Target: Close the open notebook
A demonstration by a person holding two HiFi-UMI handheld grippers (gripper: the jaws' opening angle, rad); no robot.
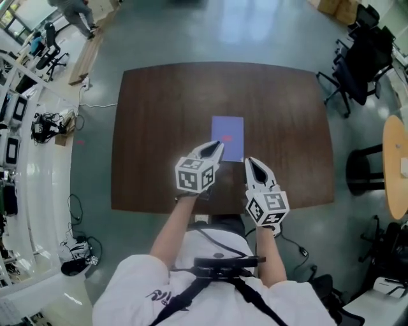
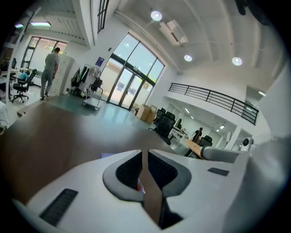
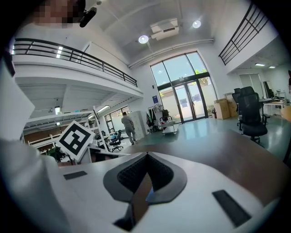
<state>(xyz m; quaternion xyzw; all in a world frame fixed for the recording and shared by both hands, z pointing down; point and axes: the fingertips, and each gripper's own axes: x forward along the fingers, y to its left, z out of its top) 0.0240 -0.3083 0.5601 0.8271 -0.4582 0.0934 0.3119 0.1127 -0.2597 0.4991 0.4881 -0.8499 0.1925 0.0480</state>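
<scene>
A purple notebook (image 1: 227, 137) lies flat and closed on the dark brown table (image 1: 159, 127), with a small red mark on its cover. Held above the table's near side, my left gripper (image 1: 218, 148) has its tips over the notebook's near left corner; its jaws stand together with nothing between them. In the left gripper view (image 2: 144, 153) a sliver of the notebook (image 2: 107, 155) shows past the jaws. My right gripper (image 1: 249, 162) hovers just right of the notebook's near edge, jaws shut and empty, and looks level across the room (image 3: 146, 156).
Black office chairs (image 1: 360, 60) stand beyond the table's far right corner. A black stool (image 1: 366, 169) and a round wooden table (image 1: 396, 165) are at the right. White desks with equipment (image 1: 25, 127) line the left. A person (image 1: 75, 13) walks far off.
</scene>
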